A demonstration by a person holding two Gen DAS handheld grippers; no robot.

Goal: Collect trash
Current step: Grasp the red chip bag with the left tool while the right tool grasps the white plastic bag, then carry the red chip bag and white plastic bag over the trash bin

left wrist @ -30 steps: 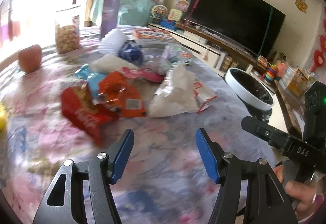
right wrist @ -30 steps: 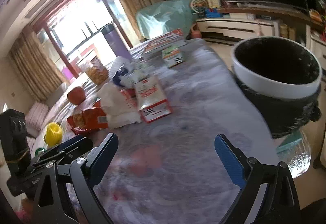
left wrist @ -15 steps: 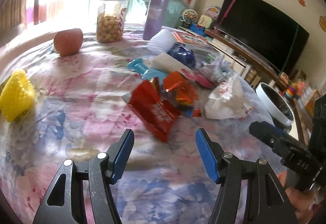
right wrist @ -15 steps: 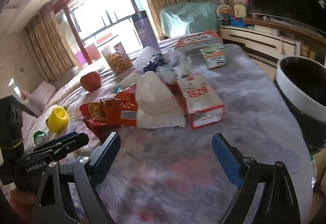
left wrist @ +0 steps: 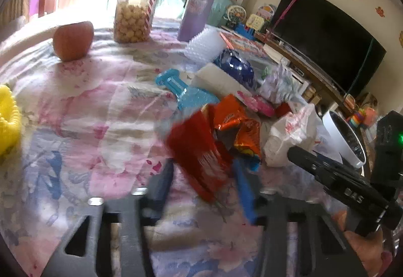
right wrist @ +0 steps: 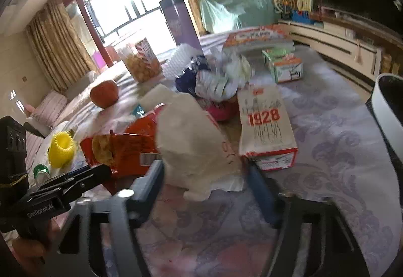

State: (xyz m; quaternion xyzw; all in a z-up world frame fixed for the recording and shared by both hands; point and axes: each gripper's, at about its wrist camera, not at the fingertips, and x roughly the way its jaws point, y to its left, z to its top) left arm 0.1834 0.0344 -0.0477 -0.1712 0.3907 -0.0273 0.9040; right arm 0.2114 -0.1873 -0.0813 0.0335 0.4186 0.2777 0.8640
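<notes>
Both grippers have closed in on the litter heap since half a second ago, when each hung back over bare cloth with jaws spread wide. The left gripper now straddles the near end of a glossy red snack bag; its jaws have just been narrowing, with the bag between them, though blur hides whether the pads press it. The right gripper has likewise been closing around a crumpled white plastic bag, whose lower edge lies between the blue pads; a firm clamp cannot be told.

Only the left view shows a crinkled orange foil wrapper just behind the red bag, a pale blue plastic scoop and a pink wrapper. Only the right view shows a flat white carton printed "1928" beside the white bag, and a green-and-white box farther back.

Beyond the heap on the floral tablecloth stand a reddish apple, a clear jar of round snacks and a tall purple bottle. A white-rimmed bin with a black liner sits off the table's right edge.
</notes>
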